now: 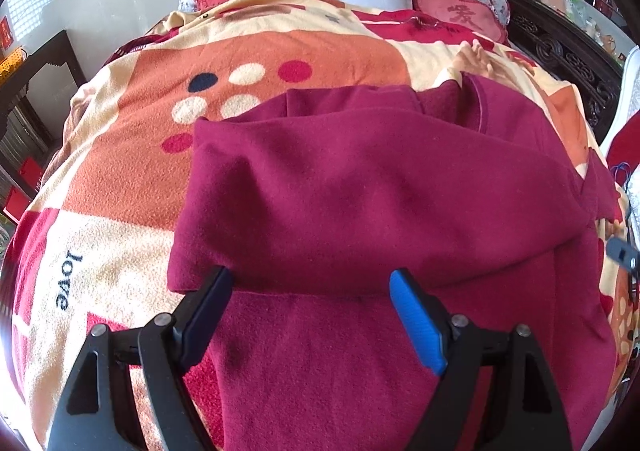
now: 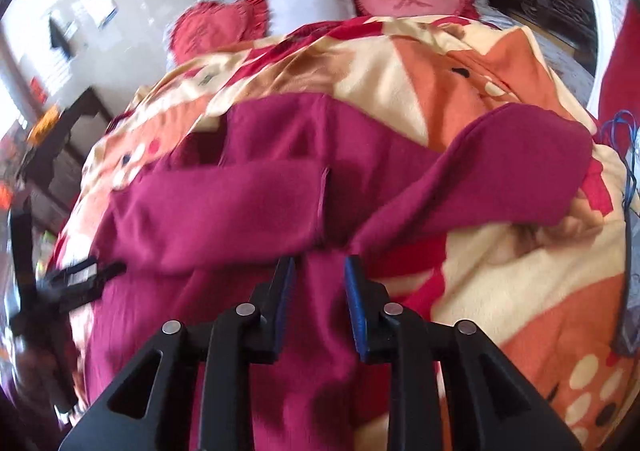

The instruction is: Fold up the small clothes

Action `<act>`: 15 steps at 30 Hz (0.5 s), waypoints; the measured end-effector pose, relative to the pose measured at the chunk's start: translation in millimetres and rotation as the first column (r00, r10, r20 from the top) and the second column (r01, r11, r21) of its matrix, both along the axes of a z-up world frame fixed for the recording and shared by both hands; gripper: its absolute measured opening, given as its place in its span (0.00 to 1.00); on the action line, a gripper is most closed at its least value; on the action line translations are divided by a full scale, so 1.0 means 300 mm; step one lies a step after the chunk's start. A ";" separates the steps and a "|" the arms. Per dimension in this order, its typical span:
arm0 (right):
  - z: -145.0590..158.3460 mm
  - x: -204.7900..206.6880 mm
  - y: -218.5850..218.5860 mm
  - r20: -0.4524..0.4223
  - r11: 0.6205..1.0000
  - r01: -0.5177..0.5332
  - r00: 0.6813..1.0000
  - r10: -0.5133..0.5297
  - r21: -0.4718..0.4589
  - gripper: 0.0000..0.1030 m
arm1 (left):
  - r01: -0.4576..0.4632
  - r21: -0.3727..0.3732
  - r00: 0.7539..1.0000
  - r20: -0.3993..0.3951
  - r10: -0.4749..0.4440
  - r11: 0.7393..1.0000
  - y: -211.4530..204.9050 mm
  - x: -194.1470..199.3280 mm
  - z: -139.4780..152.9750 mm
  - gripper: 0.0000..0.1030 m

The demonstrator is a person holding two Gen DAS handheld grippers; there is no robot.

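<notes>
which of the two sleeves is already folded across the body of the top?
The sleeve on the left in the right wrist view: it lies flat across the maroon top, cuff near the middle. The other sleeve angles out over the blanket.

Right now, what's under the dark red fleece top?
The dark red fleece top lies on an orange, cream and red spotted fleece blanket. The blanket beneath the top, and anything there, is covered.

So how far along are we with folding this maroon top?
One sleeve already lies folded across the maroon top. The right gripper pinches fabric near the other sleeve, which still angles out over the blanket. The left gripper is open. Body fold remains.
</notes>
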State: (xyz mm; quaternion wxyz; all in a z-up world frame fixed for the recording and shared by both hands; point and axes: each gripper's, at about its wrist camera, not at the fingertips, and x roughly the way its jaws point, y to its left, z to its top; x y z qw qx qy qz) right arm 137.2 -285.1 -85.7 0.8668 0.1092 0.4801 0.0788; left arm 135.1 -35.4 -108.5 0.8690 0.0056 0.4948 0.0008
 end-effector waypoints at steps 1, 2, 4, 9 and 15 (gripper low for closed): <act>-0.003 -0.019 0.004 0.001 1.000 -0.009 1.000 0.009 0.003 0.09 | -0.001 -0.003 1.000 0.001 0.001 1.000 -0.001 -0.003 0.001 0.82; -0.012 -0.035 0.007 -0.002 1.000 -0.015 1.000 0.015 0.008 0.09 | -0.003 -0.007 1.000 -0.001 0.003 1.000 -0.002 -0.005 0.001 0.82; -0.061 -0.057 0.016 -0.040 1.000 -0.016 0.999 0.016 -0.014 0.09 | -0.007 -0.021 1.000 -0.005 0.007 1.000 -0.002 -0.010 0.005 0.82; -0.114 -0.099 -0.015 -0.102 0.999 0.031 0.994 -0.033 -0.023 0.09 | -0.002 -0.063 1.000 0.017 0.003 0.998 -0.002 -0.036 0.036 0.82; -0.051 -0.091 -0.057 -0.038 0.997 0.078 0.996 -0.079 -0.023 0.09 | -0.015 -0.099 1.000 0.021 0.017 0.995 -0.004 -0.035 0.047 0.82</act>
